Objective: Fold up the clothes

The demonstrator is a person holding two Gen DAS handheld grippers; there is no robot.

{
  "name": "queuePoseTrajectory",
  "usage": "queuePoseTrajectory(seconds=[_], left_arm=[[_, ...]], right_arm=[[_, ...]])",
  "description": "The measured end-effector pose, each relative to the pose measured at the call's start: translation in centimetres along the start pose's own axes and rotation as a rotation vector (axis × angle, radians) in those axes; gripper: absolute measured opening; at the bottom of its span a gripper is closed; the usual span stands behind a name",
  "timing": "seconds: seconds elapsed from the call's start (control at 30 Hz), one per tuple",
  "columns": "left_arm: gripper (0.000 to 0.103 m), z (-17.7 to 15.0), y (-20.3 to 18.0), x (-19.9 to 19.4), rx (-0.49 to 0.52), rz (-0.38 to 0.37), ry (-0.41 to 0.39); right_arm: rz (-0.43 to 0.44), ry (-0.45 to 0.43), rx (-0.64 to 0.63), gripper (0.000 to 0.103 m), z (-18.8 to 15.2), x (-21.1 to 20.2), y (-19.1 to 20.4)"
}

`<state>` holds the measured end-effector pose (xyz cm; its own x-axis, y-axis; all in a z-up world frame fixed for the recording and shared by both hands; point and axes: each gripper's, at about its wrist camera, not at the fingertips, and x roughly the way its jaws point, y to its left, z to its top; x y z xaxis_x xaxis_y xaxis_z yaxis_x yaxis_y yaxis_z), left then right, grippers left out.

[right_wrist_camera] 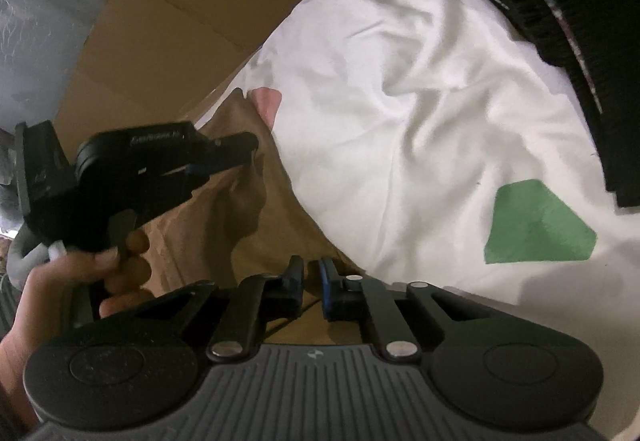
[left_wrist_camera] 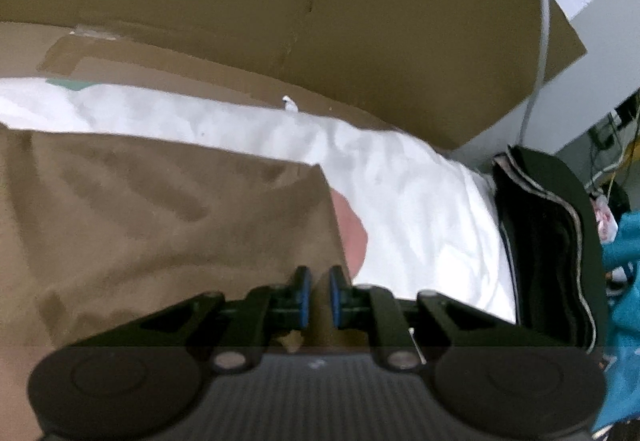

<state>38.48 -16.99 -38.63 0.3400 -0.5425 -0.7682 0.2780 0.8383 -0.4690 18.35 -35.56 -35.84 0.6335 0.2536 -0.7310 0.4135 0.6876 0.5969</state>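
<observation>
We look from the left wrist steeply down and close over a tan garment [left_wrist_camera: 160, 209], a white cloth [left_wrist_camera: 400, 193] beyond it and cardboard [left_wrist_camera: 360, 21] behind. From the right wrist we face down just as near, across the same tan garment [right_wrist_camera: 224, 225] and white cloth [right_wrist_camera: 400, 113]. Both views share their border, perhaps the pink patch [right_wrist_camera: 268, 101] too.

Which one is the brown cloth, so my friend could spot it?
Find the big white sheet with a green patch. The brown cloth lies on its edge, beside the cardboard. It is tan and wrinkled, unlike the white sheet.
</observation>
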Motion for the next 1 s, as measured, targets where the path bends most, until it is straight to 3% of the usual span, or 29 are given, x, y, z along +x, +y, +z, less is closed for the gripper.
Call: queuePoseTrajectory(seconds=[0.33,0.6,0.7,0.8,1.0], left_arm=[[0.003,2.5,0.4,1.6,-0.061,-0.008,-0.012],[0.002,3.8,0.3,2.0,-0.124,0.006,-0.05],[0.006,4.1,0.9,0.4,-0.151,0.05,-0.112],[0.01,4.1,2.3,-1.1,-0.163,0.09,-0.115],[0.019,3.5,4.2,-5.8,-0.105,0.073,-0.144]], right_arm=[[-0.012,-0.009,0.002,0.005,-0.2,-0.6,0.0],[-0.009,-0.01,0.02,0.006,-0.2,-0.8,-0.2],[0.005,-0.012,0.024,0.006,0.0,-1.2,-0.1],[0.02,-0.02,0.023,0.004,0.1,-1.6,0.2],[0.054,-0.028,-0.014,0.004,0.1,-2.0,1.6]])
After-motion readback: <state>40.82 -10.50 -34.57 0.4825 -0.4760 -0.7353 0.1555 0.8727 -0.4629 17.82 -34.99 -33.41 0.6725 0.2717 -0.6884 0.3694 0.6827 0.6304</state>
